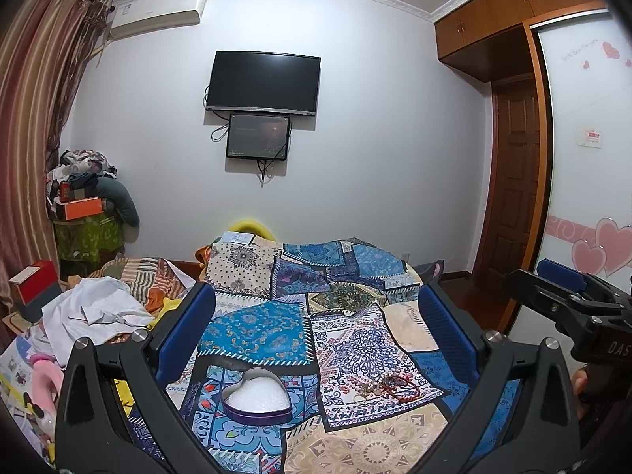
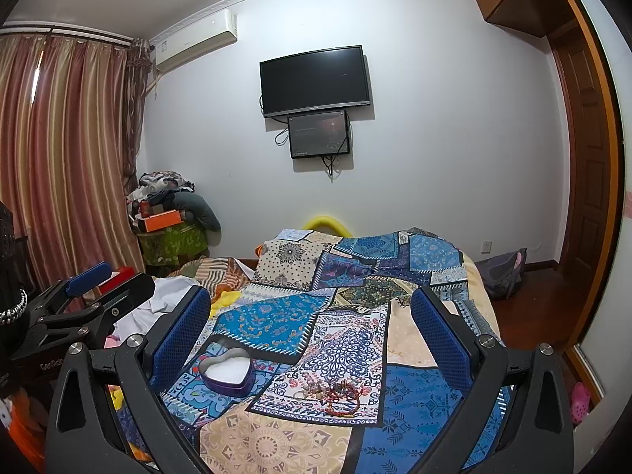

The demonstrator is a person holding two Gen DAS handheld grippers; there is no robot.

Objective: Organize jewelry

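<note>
Purple heart tin (image 1: 256,398) lying open on patchwork quilt (image 1: 272,328), white filling showing inside. Sitting low between left gripper (image 1: 316,316) fingers in left wrist view, toward 7 o'clock of frame centre. Jewelry (image 1: 389,389) lying loose on quilt at 3 o'clock from tin, near but apart: red bead strand tangled with small metal pieces, individual items too small to tell. Left gripper standing wide, blue pads (image 1: 185,339) holding nothing, hovering above quilt. Right gripper (image 1: 568,292) showing at 3 o'clock edge of same view, raised off bed.

Right wrist view: right gripper (image 2: 312,316) likewise standing wide, holding nothing. Tin (image 2: 228,371) lying at 8 o'clock from centre, close to left-hand pad (image 2: 177,339). Jewelry (image 2: 335,393) lying at 6 o'clock, between fingers, on white-and-blue patch. Left gripper (image 2: 98,288) showing at 9 o'clock edge, jaw gap not readable from that angle.

Surroundings: TV (image 1: 262,83) hanging on far wall at 12 o'clock, small screen (image 1: 257,136) just below. Curtain (image 2: 67,158) hanging at 9 o'clock. White cloth (image 1: 94,312) lying crumpled on bed's left side.
</note>
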